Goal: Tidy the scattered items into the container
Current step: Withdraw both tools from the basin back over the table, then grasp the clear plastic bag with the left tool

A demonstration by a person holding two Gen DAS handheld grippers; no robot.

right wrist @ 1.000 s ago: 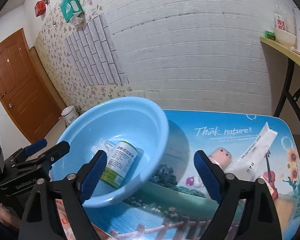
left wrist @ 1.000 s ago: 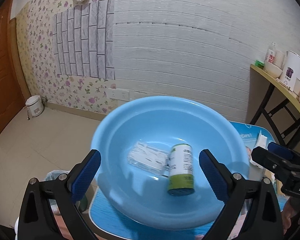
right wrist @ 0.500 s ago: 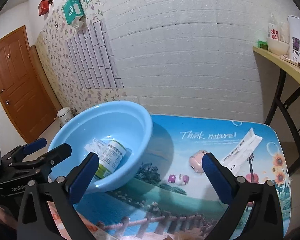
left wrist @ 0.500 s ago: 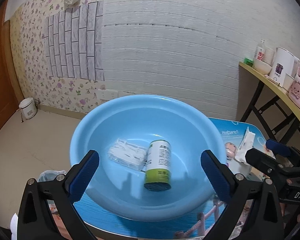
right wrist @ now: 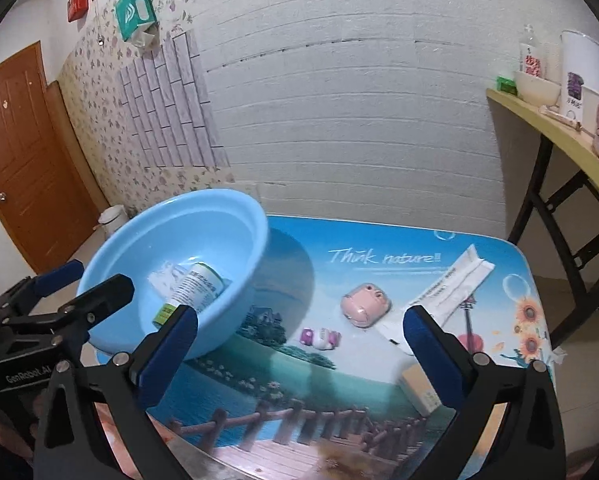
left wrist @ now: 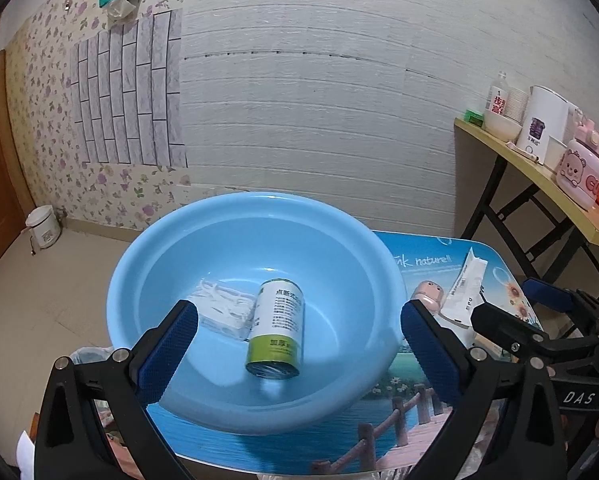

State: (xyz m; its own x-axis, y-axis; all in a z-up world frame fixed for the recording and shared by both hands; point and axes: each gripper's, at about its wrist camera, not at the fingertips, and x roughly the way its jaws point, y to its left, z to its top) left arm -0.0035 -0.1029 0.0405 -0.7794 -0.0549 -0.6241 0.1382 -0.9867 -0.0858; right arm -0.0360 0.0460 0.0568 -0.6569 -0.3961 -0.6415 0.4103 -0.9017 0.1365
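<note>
Scattered items are waiting across a scenic-print surface (right wrist: 379, 360) as two hand-held grippers are hovering above it, both empty. The left hand-held gripper (left wrist: 299, 344) is holding its blue-padded jaws wide apart over a light blue basin (left wrist: 339, 248), with nothing between the pads. Lying on its side in the basin, a white and green can (left wrist: 277, 328) is touching a clear plastic packet (left wrist: 223, 312) just to its left.

The right hand-held gripper (right wrist: 299, 348) is likewise standing with its jaws spread fully apart, gripping nothing, and is pointing down at the open stretch of the surface to the right of the basin. Framed between its pads, a small purple and white cat figure (right wrist: 321, 338) is resting on the printed lake, with a pink rounded case (right wrist: 363, 304) sitting just beyond it. To the right of the case, a long white tube (right wrist: 451, 284) is lying at a slant, and a cream-coloured box (right wrist: 419, 394) is sitting partly hidden behind the right pad near the front edge.

In the left wrist view, the basin is taking up the left end of the surface, and the pink case and the tube are showing past its right rim. Beyond the surface, a white brick-pattern wall (right wrist: 359, 100) is filling the background, and a side shelf (left wrist: 539, 176) is carrying cups and jars.
</note>
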